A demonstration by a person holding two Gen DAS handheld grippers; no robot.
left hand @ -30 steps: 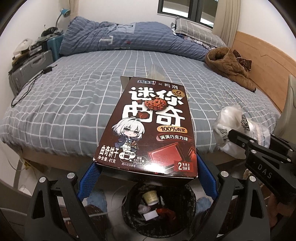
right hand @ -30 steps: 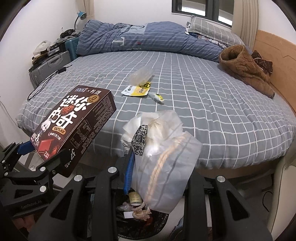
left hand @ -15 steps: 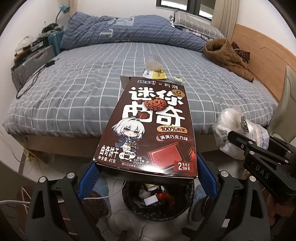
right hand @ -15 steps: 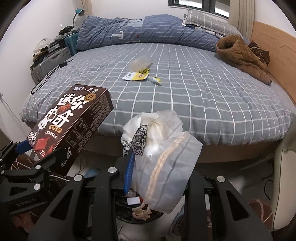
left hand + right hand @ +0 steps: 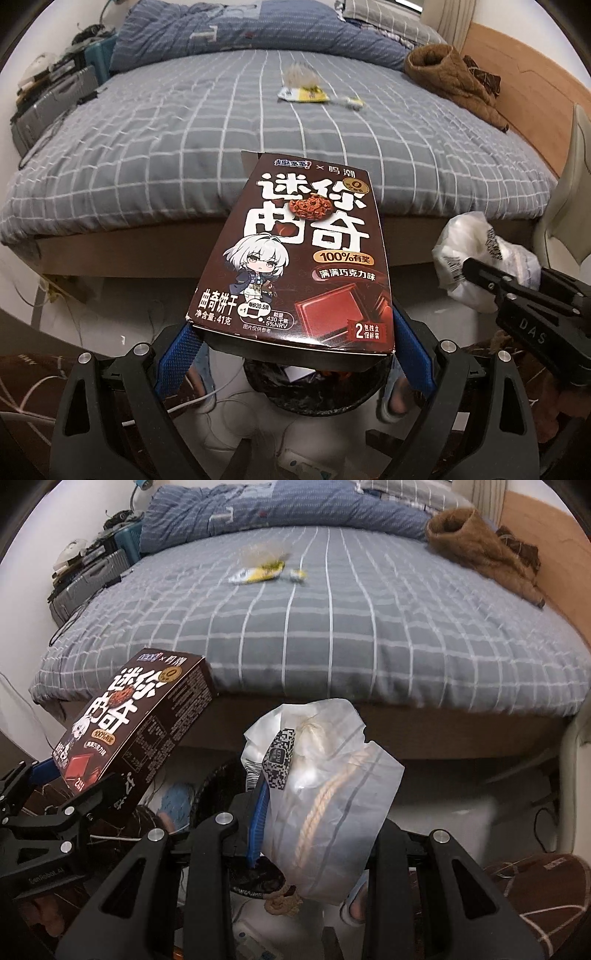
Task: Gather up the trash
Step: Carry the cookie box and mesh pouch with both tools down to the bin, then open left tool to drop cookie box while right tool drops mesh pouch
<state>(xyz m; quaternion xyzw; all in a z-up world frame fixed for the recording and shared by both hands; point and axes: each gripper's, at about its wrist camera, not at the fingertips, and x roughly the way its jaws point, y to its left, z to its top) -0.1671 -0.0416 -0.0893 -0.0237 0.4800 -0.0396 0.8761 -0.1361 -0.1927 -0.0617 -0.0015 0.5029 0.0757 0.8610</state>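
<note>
Your left tongs (image 5: 295, 332) are clamped on a brown cookie box (image 5: 295, 254), which fills the middle of the left view and juts up and away from the blue pads (image 5: 177, 354) gripping its near end. Directly below the box, at lower centre, sits a black bin (image 5: 317, 391) with scraps inside; most of its mouth is hidden by the box.

Your right tongs (image 5: 314, 834) are narrowed onto a clear plastic bag (image 5: 332, 805) in the centre of the right view, with a blue pad (image 5: 260, 812) pressed against its left side. A coil of rope shows through the bag, and a knot hangs out at the bottom. The bin's rim (image 5: 210, 786) shows just left of and behind the bag.

The box front carries large white Chinese characters, "100%" on a gold band, "41" by the net weight at lower left, "430" and "5%NRV" in the small panel, a "2" at lower right, and a cartoon figure with white hair. The bag bears a black QR label (image 5: 280, 760). The right tongs, seen at the right edge of the left view, are marked "DAS".

On the bed (image 5: 184, 129) in the upper centre lie a yellow wrapper (image 5: 303, 95) and a small wrapper (image 5: 351, 103) just right of it, both blurred and well apart from either tongs.
</note>
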